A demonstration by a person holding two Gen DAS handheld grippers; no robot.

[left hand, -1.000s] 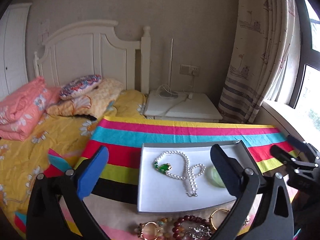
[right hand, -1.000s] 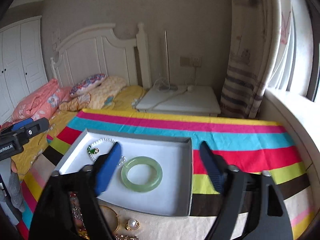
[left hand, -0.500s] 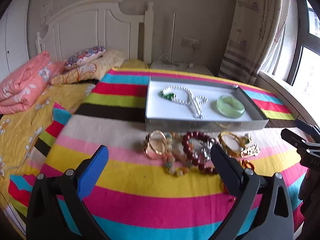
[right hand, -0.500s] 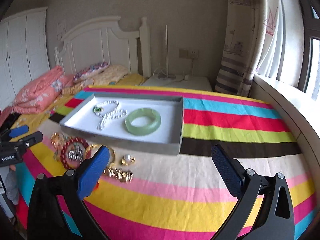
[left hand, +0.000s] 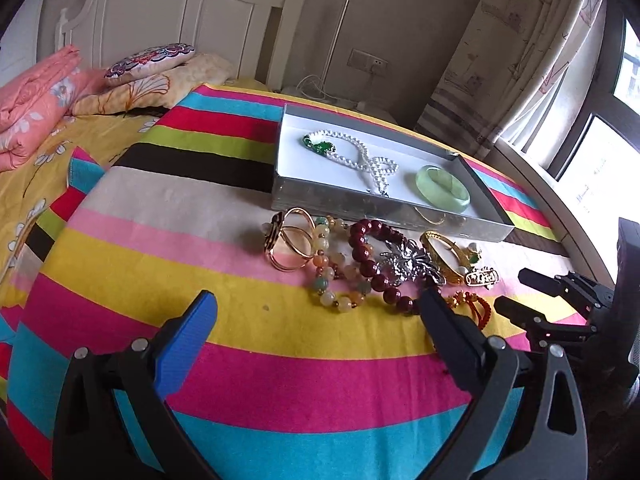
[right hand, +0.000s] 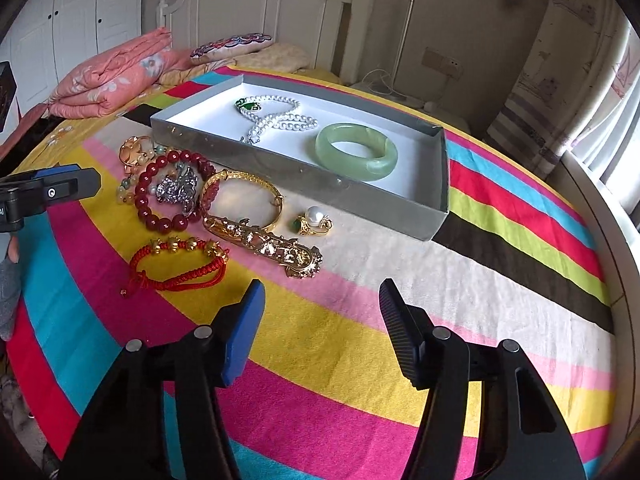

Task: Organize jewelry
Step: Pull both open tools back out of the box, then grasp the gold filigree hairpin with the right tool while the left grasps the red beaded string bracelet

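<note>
A grey box [right hand: 304, 182] on the striped cloth holds a pearl necklace [right hand: 276, 120] with a green pendant and a jade bangle [right hand: 356, 150]. In front of it lies loose jewelry: a dark red bead bracelet [right hand: 168, 196], a silver brooch [right hand: 178, 190], a gold bangle [right hand: 244, 196], a long gold brooch [right hand: 264, 244], a pearl ring [right hand: 314, 222] and a red cord bracelet [right hand: 180, 264]. My right gripper [right hand: 320, 292] hovers just short of the gold brooch, its jaws closing with nothing between them. My left gripper [left hand: 318, 300] stands open and empty before the pile, near a pale bead bracelet [left hand: 332, 276].
The striped cloth [left hand: 240, 360] covers a bed. A folded pink quilt [right hand: 108, 76], pillows [left hand: 152, 58] and the white headboard [left hand: 180, 12] lie behind to the left. A nightstand, a curtain [left hand: 508, 60] and the window sill [right hand: 612, 184] border the right.
Both grippers have dropped and tipped down towards the cloth, so the loose jewelry now lies close in front of them. The right jaws have narrowed; the left jaws stay wide.
</note>
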